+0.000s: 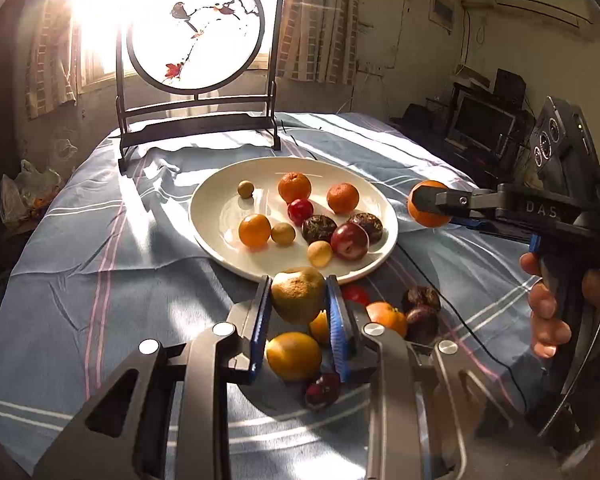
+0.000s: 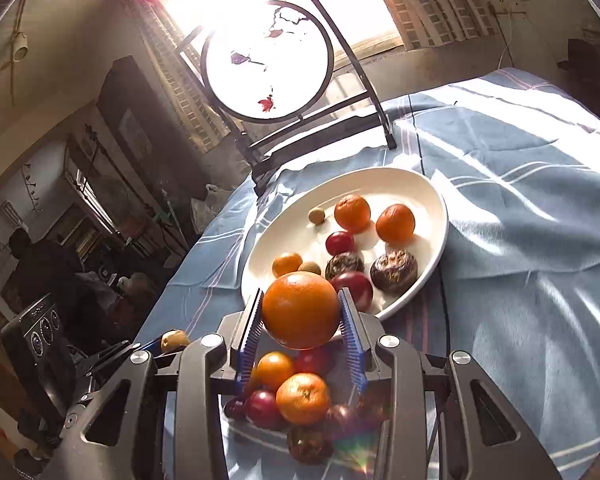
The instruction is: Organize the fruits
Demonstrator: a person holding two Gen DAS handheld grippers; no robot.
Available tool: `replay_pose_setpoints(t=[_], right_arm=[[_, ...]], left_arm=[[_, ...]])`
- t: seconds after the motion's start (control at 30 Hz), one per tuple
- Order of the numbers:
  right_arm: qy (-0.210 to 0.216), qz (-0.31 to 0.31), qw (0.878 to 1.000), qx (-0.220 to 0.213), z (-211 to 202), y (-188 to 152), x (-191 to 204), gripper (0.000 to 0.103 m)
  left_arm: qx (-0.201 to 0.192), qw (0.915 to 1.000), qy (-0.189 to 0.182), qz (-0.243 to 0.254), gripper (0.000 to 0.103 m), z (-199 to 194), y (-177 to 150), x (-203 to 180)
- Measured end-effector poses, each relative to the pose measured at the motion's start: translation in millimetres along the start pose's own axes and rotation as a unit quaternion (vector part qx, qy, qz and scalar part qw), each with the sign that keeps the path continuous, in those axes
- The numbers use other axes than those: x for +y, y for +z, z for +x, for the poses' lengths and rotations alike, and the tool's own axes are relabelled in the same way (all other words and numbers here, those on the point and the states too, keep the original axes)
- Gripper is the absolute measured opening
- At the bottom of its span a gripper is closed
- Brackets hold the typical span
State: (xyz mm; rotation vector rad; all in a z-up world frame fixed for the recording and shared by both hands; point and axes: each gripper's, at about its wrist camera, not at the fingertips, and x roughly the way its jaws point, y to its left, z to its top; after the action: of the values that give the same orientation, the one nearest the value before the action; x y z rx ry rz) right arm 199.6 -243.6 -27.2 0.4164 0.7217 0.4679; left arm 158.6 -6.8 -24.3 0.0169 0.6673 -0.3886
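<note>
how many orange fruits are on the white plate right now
3 on the plate: one orange at the back middle, another orange to its right, and a third orange at the front left. Others are held or off the plate.

Orange (image 2: pixel 301 309) between jaws, above plate (image 2: pixel 428 196)

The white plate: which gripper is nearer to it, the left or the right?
Left. The left gripper holds a yellowish fruit at the near rim of the plate; the right gripper, holding an orange, is off its right edge.

plate (image 1: pixel 216 236) on cloth (image 1: pixel 80 280) | screen (image 1: pixel 198 32) behind | loose fruits (image 1: pixel 294 356) before plate
</note>
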Motion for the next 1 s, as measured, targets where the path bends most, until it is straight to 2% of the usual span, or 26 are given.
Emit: replay_pose_setpoints(t=[0.17, 0.23, 0.27, 0.3, 0.33, 0.4, 0.5, 0.7, 0.9, 1.0], right_arm=[[-0.056, -0.005, 0.998, 0.009, 44.9, 32.3, -14.2, 0.038], [-0.063, -0.003, 0.998, 0.022, 63.2, 39.2, -19.2, 0.040], [-0.069, -0.005, 0.997, 0.025, 68.6, 41.3, -20.2, 0.040], [-0.069, -0.006, 0.997, 0.022, 69.9, 42.7, -20.1, 0.042], [-0.067, -0.009, 0.998, 0.014, 67.2, 43.5, -18.6, 0.047], [-0.060, -0.018, 0.998, 0.001, 56.7, 42.0, -13.6, 0.048], [-0.046, -0.023, 0.999, 0.004, 35.7, 28.5, -10.5, 0.048], [-0.038, -0.032, 0.999, 0.004, -18.3, -30.5, -18.4, 0.052], [-0.045, -0.012, 0.999, 0.002, -44.1, -77.3, -39.3, 0.053], [-0.054, -0.003, 0.999, 0.008, -43.7, -86.6, -44.1, 0.053]], left_arm=[[0.032, 0.9993, 0.005, -0.017, 0.026, 59.8, 28.0, 6.7], [0.051, 0.9983, 0.017, -0.020, 0.026, 81.6, 30.3, 9.5], [0.062, 0.9976, 0.019, -0.024, 0.031, 89.7, 30.3, 11.3], [0.071, 0.9967, 0.025, -0.030, 0.043, 93.9, 29.6, 13.7], [0.073, 0.9961, 0.032, -0.038, 0.052, 92.9, 28.6, 15.7], [0.057, 0.9971, 0.027, -0.042, 0.056, 79.0, 24.4, 16.5], [0.037, 0.9984, 0.035, -0.022, 0.058, 49.9, 10.4, 10.9], [0.038, 0.9987, 0.010, 0.032, 0.058, -6.1, -39.6, -11.0], [0.070, 0.9963, 0.017, 0.047, 0.058, -13.4, -72.7, -21.5], [0.082, 0.9960, 0.019, 0.032, 0.046, -2.3, -74.4, -18.1]])
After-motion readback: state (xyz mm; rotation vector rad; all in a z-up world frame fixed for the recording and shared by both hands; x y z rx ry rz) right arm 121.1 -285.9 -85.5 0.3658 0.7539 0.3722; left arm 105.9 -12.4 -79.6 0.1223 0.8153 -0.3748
